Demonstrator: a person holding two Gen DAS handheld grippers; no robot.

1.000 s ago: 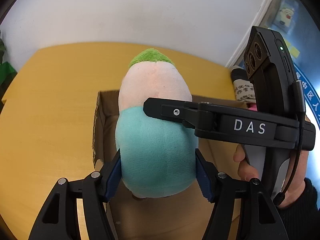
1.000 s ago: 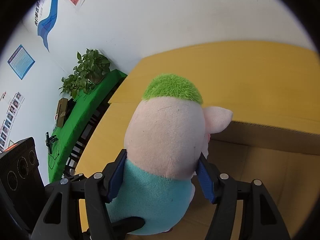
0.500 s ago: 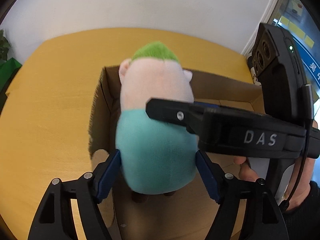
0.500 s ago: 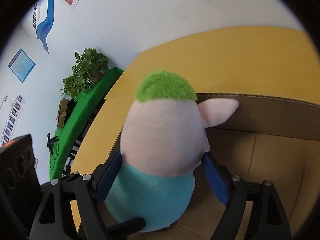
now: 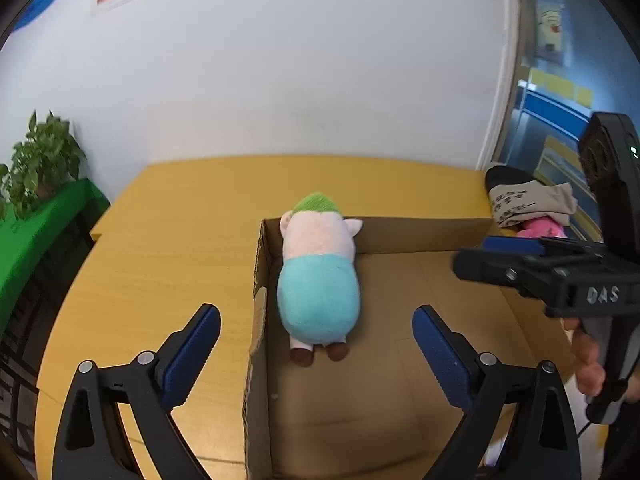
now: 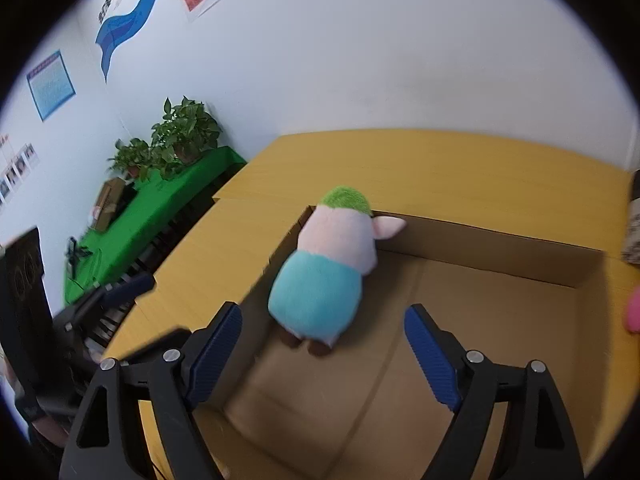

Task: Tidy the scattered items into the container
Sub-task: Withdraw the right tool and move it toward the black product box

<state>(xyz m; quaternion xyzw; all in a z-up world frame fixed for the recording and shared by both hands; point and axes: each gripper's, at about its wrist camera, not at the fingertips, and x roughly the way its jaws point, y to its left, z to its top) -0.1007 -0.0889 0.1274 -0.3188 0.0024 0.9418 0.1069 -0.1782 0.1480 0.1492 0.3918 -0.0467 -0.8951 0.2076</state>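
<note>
A plush pig (image 5: 318, 280) with a green tuft, pink head and teal body lies in the far left corner of the open cardboard box (image 5: 420, 236). It also shows in the right wrist view (image 6: 326, 276), leaning on the box wall (image 6: 492, 246). My left gripper (image 5: 316, 354) is open and empty, back from the pig above the box's left side. My right gripper (image 6: 322, 346) is open and empty, just behind the pig. The right gripper also shows at the right of the left wrist view (image 5: 568, 276).
The box stands on a yellow table (image 5: 168, 248). A beige and black cloth item (image 5: 524, 198) and a pink item (image 5: 542, 226) lie beyond the box's far right corner. A green-covered side table with potted plants (image 6: 180, 136) stands to the left by the wall.
Both grippers held the pig over the box, lowered it in, then opened and drew back. The pig now rests free in the box corner.
</note>
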